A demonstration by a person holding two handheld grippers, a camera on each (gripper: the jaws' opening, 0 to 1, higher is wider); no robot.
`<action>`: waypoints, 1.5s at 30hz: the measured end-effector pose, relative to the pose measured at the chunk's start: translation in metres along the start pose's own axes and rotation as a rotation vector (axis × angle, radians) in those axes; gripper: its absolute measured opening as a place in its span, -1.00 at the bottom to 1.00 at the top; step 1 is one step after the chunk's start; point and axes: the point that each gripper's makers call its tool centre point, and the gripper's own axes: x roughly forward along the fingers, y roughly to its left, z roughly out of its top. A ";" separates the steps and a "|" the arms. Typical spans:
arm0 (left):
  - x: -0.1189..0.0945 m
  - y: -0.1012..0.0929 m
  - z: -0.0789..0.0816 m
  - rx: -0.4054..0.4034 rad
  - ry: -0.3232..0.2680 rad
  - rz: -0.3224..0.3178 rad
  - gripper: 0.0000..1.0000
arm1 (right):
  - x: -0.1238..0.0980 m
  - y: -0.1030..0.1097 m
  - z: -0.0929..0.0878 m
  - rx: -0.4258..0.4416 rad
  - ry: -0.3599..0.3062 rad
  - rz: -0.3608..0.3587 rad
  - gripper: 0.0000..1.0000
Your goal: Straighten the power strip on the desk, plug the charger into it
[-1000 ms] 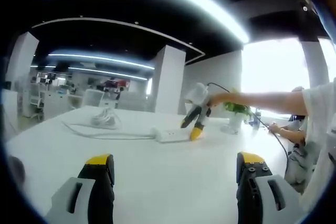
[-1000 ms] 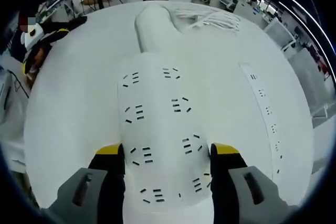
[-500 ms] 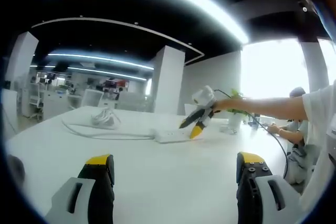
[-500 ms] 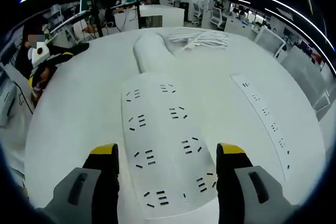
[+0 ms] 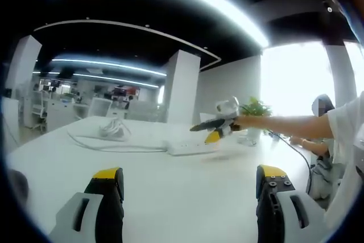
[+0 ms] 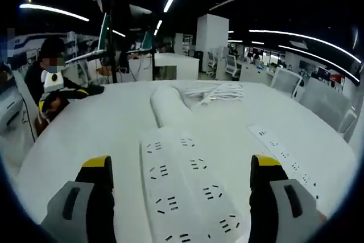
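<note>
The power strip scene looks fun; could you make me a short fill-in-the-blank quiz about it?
1. The power strip lies on a desk coloured ____.
2. The right gripper has its jaws ____, apart from the strip.
3. The tips of the left gripper are coloured ____.

Missing words: white; open; yellow

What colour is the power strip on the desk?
White with dark socket slots; the power strip shows best in the right gripper view.

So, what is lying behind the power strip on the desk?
Behind the power strip lies its thick white cord, then a coiled white cable. No charger can be made out there.
</note>
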 end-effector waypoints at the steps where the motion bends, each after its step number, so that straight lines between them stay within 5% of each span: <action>1: 0.000 -0.001 0.000 0.001 -0.001 -0.001 0.99 | -0.001 0.000 0.003 0.000 -0.017 -0.004 1.00; 5: -0.001 -0.001 0.001 0.003 -0.001 -0.001 0.99 | -0.006 0.008 0.015 0.044 -0.083 0.012 1.00; 10: -0.003 -0.002 0.002 0.000 -0.005 -0.001 0.99 | -0.020 0.005 0.038 -0.111 -0.181 -0.087 1.00; 13: -0.003 -0.003 0.004 0.002 -0.006 -0.005 0.99 | -0.025 0.009 0.047 -0.073 -0.217 -0.104 1.00; 21: -0.002 -0.006 0.005 -0.009 -0.011 -0.024 0.99 | -0.035 0.010 0.046 -0.052 -0.176 -0.206 1.00; 27: 0.000 -0.006 0.005 -0.012 -0.009 -0.031 0.99 | -0.048 0.014 0.062 0.043 -0.284 -0.259 1.00; 35: -0.001 -0.006 0.005 -0.014 -0.008 -0.029 0.99 | -0.075 -0.002 0.063 0.017 -0.296 -0.405 1.00; 45: -0.002 -0.005 0.005 -0.017 -0.009 -0.030 0.99 | -0.107 0.012 0.059 0.060 -0.328 -0.466 1.00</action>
